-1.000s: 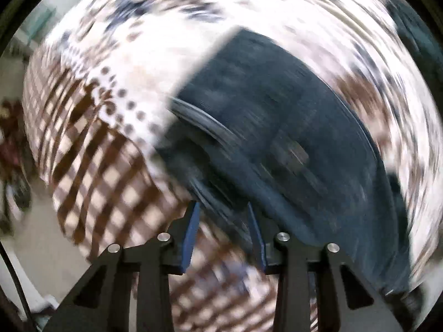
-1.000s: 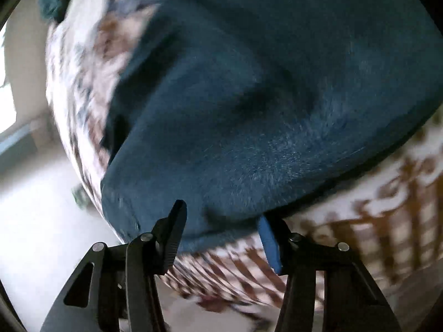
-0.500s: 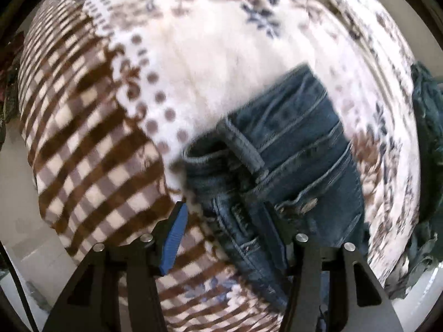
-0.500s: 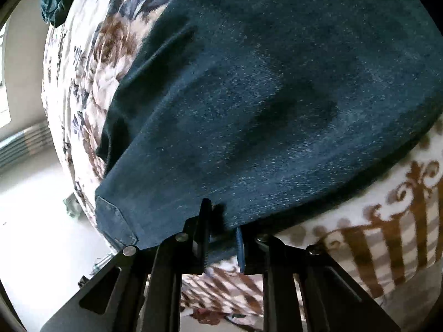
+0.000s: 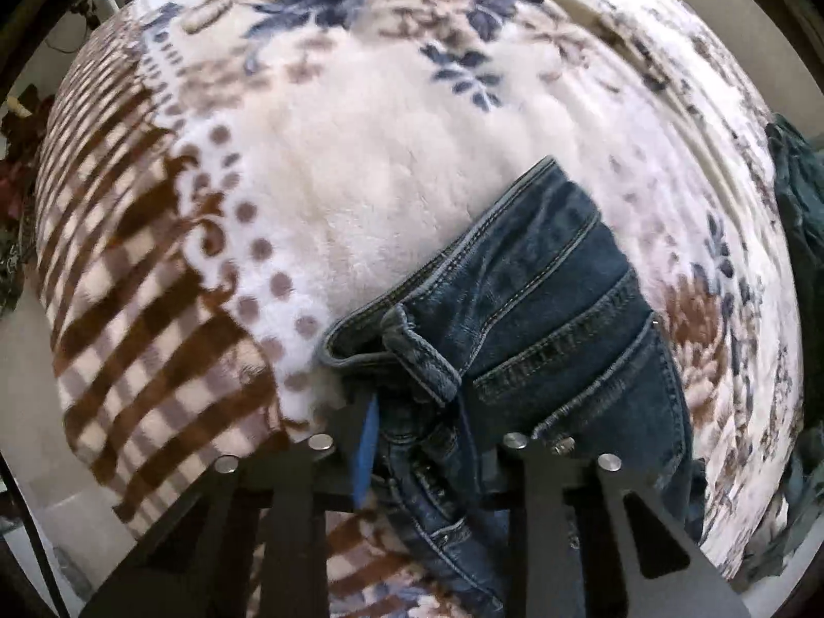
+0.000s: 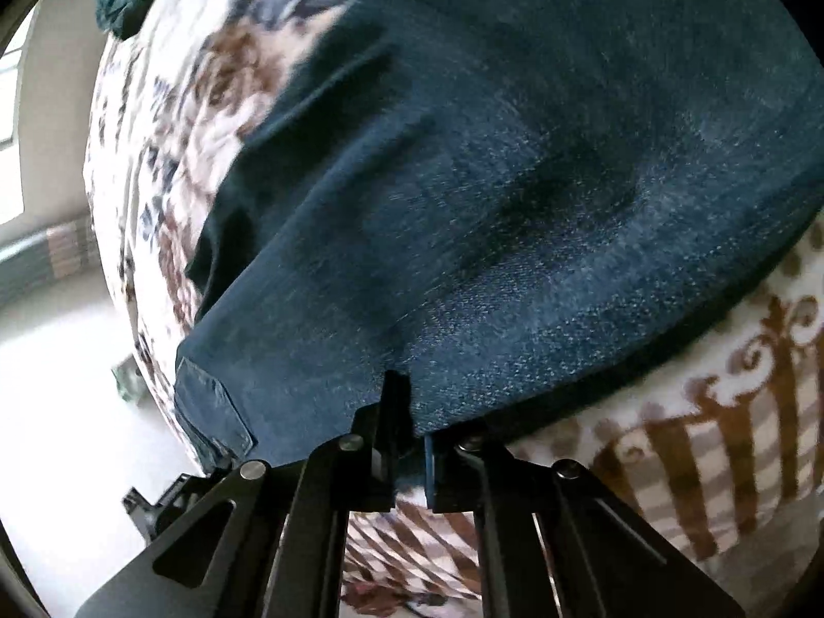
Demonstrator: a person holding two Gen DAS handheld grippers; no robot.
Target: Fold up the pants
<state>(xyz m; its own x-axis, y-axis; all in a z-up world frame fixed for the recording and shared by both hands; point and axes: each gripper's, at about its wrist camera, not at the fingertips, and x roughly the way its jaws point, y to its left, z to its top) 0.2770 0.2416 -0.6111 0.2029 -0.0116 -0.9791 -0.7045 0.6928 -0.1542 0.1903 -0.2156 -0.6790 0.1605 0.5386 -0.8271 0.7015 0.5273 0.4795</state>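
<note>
Left wrist: jeans (image 5: 541, 309) between closing left gripper (image 5: 422, 443) fingers.

Jeans (image 5: 556, 309) flat on the blanket (image 5: 360, 195), waistband near its edge, another garment (image 5: 798, 195) far right.

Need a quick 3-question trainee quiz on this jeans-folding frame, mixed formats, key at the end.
1. True or false: the right gripper is shut on the jeans' near edge.
2. Between the closing jaws of the left gripper lies which part of the jeans? A) leg hem B) waistband end C) nothing
3. Fill in: the jeans lie on a patterned ____.

Key: 1 true; 2 B; 3 blanket
</note>
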